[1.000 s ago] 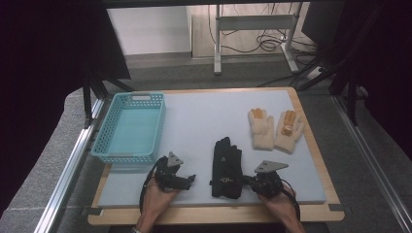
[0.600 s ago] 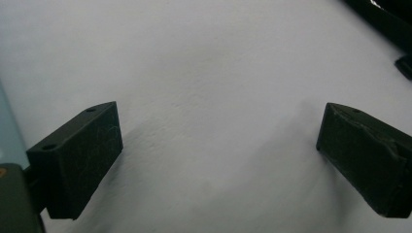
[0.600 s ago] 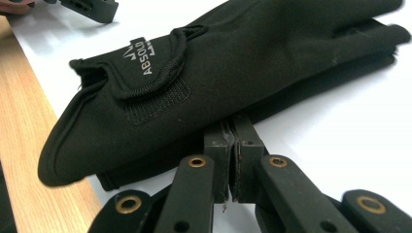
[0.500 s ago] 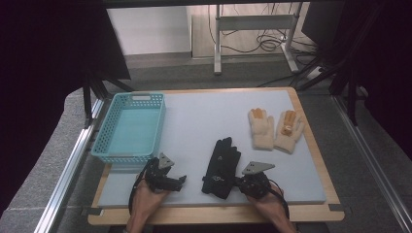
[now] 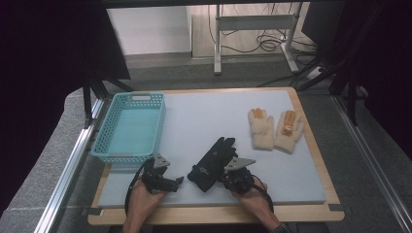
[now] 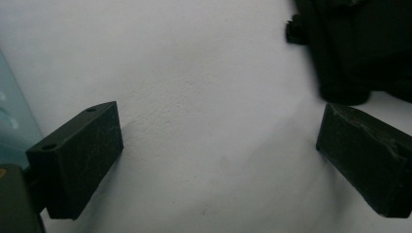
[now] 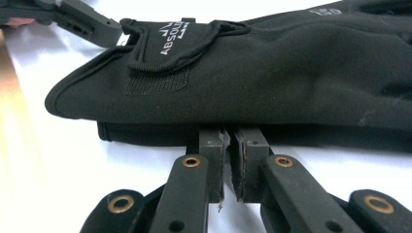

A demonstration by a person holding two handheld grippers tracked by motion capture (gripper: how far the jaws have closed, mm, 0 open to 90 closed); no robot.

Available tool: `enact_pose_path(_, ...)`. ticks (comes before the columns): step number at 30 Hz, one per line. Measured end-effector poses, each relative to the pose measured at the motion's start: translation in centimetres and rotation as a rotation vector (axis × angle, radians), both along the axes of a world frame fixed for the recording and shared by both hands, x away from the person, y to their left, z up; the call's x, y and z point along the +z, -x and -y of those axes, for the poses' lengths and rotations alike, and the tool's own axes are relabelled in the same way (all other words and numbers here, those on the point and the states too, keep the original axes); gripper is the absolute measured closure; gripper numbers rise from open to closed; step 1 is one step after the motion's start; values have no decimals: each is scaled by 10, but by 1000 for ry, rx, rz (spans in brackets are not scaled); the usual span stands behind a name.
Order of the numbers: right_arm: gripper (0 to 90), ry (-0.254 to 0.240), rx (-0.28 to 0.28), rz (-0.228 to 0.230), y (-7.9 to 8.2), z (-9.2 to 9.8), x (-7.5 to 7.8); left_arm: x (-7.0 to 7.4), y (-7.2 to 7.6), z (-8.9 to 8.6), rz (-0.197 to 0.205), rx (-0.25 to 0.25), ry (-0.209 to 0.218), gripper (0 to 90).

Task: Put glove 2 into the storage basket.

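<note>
Black gloves (image 5: 212,163), stacked as a pair, lie on the white mat of the bench (image 5: 311,221) near its front edge, between the two hands, cuffs toward the person and fingers angled away to the right. Right tongs (image 5: 227,175) sit at the cuff edge, jaws almost together with a thin gap, having just been parting; whether any fabric is pinched between the tips cannot be told. Left tongs (image 5: 176,182) stand wide apart over bare mat just left of the gloves, nothing between them, with the turquoise basket (image 5: 130,127) behind them.
</note>
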State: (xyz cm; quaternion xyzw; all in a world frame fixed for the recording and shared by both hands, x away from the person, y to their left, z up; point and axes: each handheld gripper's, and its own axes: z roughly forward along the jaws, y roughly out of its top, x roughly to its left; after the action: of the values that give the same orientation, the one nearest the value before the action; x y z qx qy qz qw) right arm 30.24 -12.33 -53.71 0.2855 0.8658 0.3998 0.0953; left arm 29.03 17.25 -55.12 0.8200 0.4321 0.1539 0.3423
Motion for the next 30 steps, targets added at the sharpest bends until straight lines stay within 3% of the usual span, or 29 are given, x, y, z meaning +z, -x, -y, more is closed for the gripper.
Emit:
enact_pose_path(7,808,18,-3,23,-5,-17,0,0,0,1,-2,12,5,28)
enact_pose_path(15,670,15,1,32,-2,-9,3,-1,0,1,-3,15,10,28)
enact_pose_path(21,481,28,-59,85,-8,21,12,-1,0,1,-3,16,11,28)
enact_pose_path(25,330,22,-124,56,-19,52,13,-1,0,1,-3,15,11,28)
enact_pose_path(30,244,6,-184,43,-27,82,12,-1,0,1,-3,16,12,28)
